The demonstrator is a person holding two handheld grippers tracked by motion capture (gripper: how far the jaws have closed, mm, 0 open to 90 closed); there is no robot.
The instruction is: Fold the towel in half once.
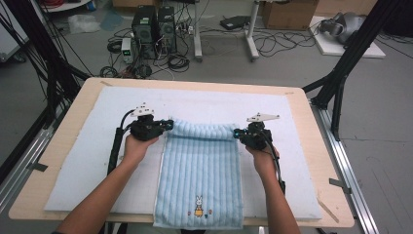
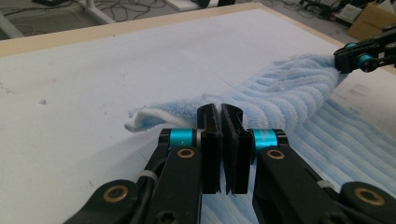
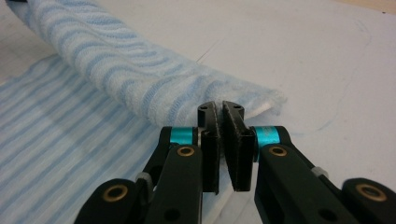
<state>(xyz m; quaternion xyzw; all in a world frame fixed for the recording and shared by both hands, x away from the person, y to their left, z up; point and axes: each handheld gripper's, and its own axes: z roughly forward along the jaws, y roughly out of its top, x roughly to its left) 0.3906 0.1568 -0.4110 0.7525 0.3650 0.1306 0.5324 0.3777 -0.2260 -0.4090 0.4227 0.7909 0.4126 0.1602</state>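
Observation:
A light blue striped towel (image 1: 199, 165) lies lengthwise on the pale mat (image 1: 92, 161), and its near end with a small rabbit picture (image 1: 198, 206) hangs over the table's front edge. The far edge is lifted and curled into a fold (image 2: 280, 93) (image 3: 116, 70). My left gripper (image 1: 168, 125) (image 2: 220, 116) is shut on the far left corner. At the far right corner my right gripper (image 1: 236, 132) (image 3: 220, 112) is shut on the cloth, and the right gripper (image 2: 359, 58) also appears at the fold's other end in the left gripper view. Both pinch points are partly hidden behind the jaws.
The mat covers most of a wooden table (image 1: 63, 146). Black frame posts (image 1: 341, 73) stand at both back corners. Computer towers (image 1: 153, 27), cables and boxes sit on the floor beyond the far edge.

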